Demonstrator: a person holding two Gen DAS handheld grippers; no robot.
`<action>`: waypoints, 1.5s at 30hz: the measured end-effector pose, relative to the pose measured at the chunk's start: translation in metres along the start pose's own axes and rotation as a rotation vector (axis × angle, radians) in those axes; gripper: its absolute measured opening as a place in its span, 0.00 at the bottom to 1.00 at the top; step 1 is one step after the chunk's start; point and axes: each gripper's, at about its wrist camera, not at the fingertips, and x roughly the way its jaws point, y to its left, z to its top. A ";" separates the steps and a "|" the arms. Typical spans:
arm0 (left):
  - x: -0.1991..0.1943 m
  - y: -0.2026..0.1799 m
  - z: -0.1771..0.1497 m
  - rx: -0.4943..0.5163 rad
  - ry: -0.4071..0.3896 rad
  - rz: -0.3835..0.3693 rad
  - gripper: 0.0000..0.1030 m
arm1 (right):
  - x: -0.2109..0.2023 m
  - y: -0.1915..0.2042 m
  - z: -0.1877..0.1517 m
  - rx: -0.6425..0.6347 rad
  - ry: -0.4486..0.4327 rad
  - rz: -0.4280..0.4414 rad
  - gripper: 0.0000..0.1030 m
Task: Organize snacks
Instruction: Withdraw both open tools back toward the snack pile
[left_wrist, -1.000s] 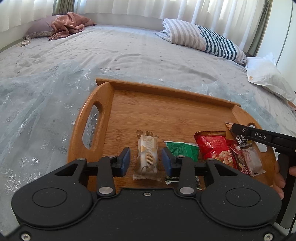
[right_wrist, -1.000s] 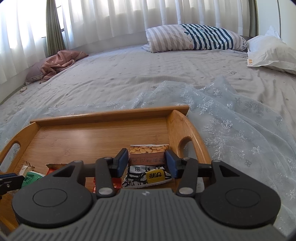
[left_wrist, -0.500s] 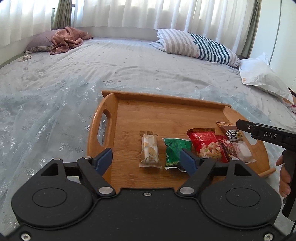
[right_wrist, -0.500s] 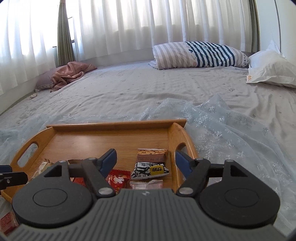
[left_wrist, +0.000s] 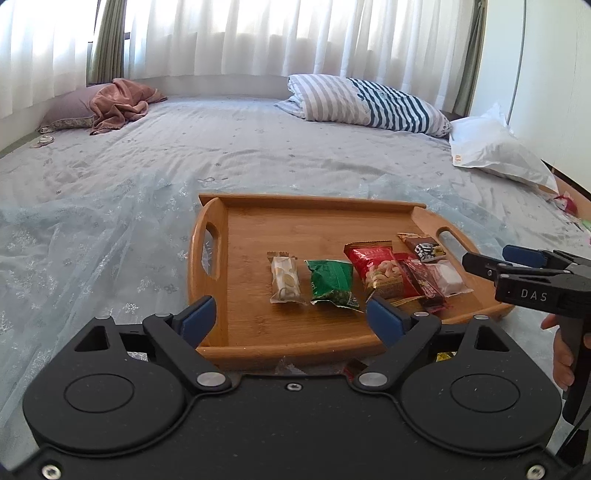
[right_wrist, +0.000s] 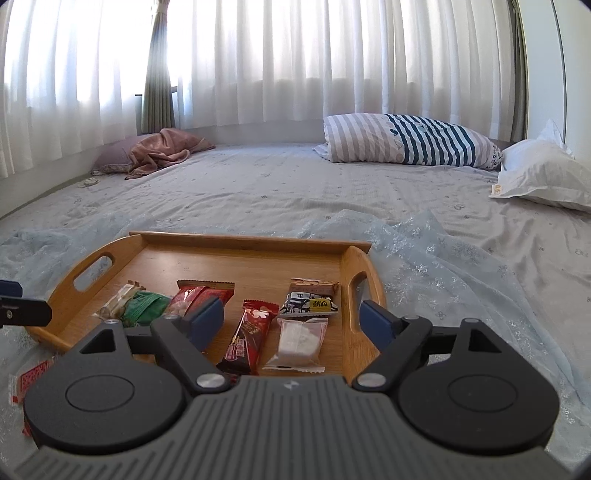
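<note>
A wooden tray (left_wrist: 295, 218) (right_wrist: 236, 258) lies on the bed with several snacks in a row: a cream packet (left_wrist: 283, 280), a green packet (left_wrist: 330, 282), a red nut packet (left_wrist: 376, 269), a dark red bar (right_wrist: 251, 328), a clear white sweet (right_wrist: 299, 341) and a brown-black packet (right_wrist: 312, 299). My left gripper (left_wrist: 291, 319) is open and empty, back over the tray's near edge. My right gripper (right_wrist: 291, 321) is open and empty above the bar and sweet; it also shows in the left wrist view (left_wrist: 517, 266).
A red-white sachet (right_wrist: 31, 380) lies on the bed left of the tray's near edge. Sheer blue fabric (right_wrist: 443, 266) covers the bed around the tray. A striped pillow (left_wrist: 365, 103), a white pillow (left_wrist: 495, 155) and a pink blanket (left_wrist: 118, 103) lie far back.
Both grippers opened, let go of the cream packet and the brown-black packet on the tray, and pulled back and up from it.
</note>
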 end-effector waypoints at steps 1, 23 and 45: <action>-0.005 -0.001 -0.001 0.001 -0.006 -0.004 0.86 | -0.004 0.003 -0.001 -0.012 -0.004 -0.002 0.87; -0.059 -0.018 -0.044 0.015 0.012 -0.092 0.68 | -0.065 0.031 -0.043 -0.030 -0.062 0.056 0.88; -0.008 -0.024 -0.071 0.034 0.111 -0.067 0.31 | -0.065 0.067 -0.084 -0.069 0.019 0.116 0.70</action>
